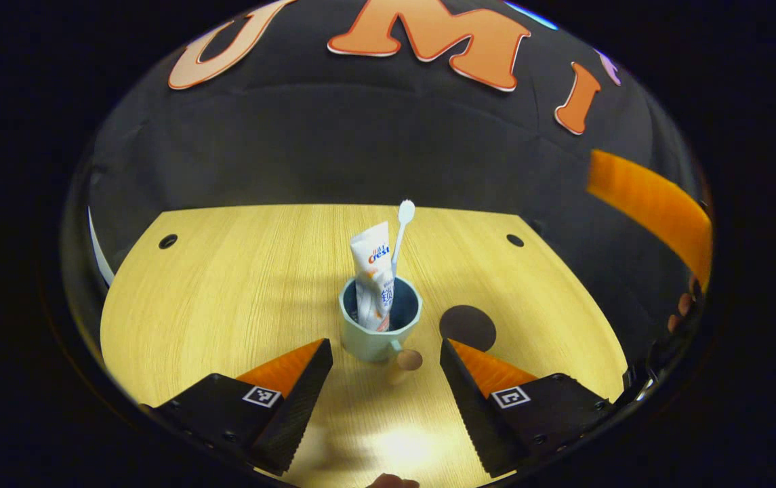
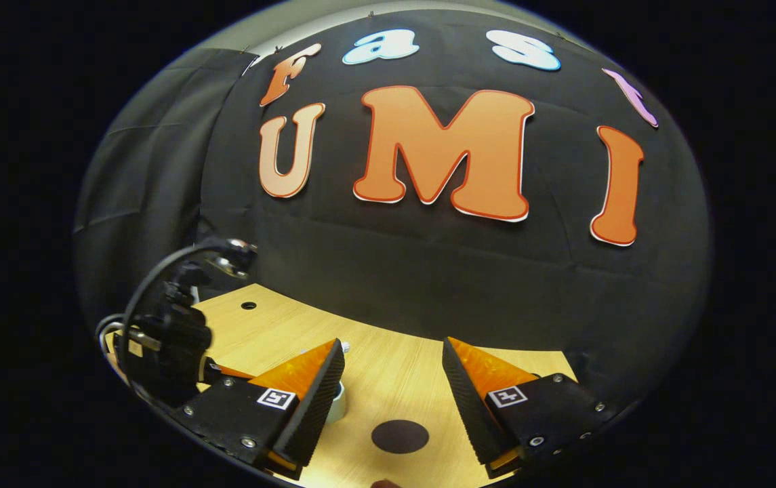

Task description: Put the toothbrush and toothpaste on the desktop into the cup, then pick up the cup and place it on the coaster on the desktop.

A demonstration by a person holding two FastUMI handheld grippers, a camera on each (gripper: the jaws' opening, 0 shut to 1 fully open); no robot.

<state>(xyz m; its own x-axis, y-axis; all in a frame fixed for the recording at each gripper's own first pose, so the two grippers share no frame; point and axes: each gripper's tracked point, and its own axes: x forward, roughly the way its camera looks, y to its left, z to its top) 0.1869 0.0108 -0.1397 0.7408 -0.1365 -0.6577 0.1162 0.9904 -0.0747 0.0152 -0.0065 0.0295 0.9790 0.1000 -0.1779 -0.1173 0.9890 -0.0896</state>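
In the left gripper view a pale blue cup (image 1: pixel 379 327) stands upright on the wooden desktop (image 1: pixel 225 291). A white toothpaste tube (image 1: pixel 373 268) and a white toothbrush (image 1: pixel 401 230) stand inside it. The cup's brown knob handle (image 1: pixel 409 360) faces me. My left gripper (image 1: pixel 384 343) is open, one finger on each side just short of the cup. A dark round coaster (image 1: pixel 467 327) lies right of the cup. My right gripper (image 2: pixel 394 342) is open above the desktop, with the coaster (image 2: pixel 399 436) below it. A sliver of the cup (image 2: pixel 338 404) peeks from behind its left finger.
Cable holes (image 1: pixel 168 240) (image 1: pixel 514 240) sit near the desktop's far corners. An orange finger of the other gripper (image 1: pixel 652 203) hangs at the right edge of the left gripper view. The left gripper's black body and cables (image 2: pixel 171 339) stand at the left of the right gripper view.
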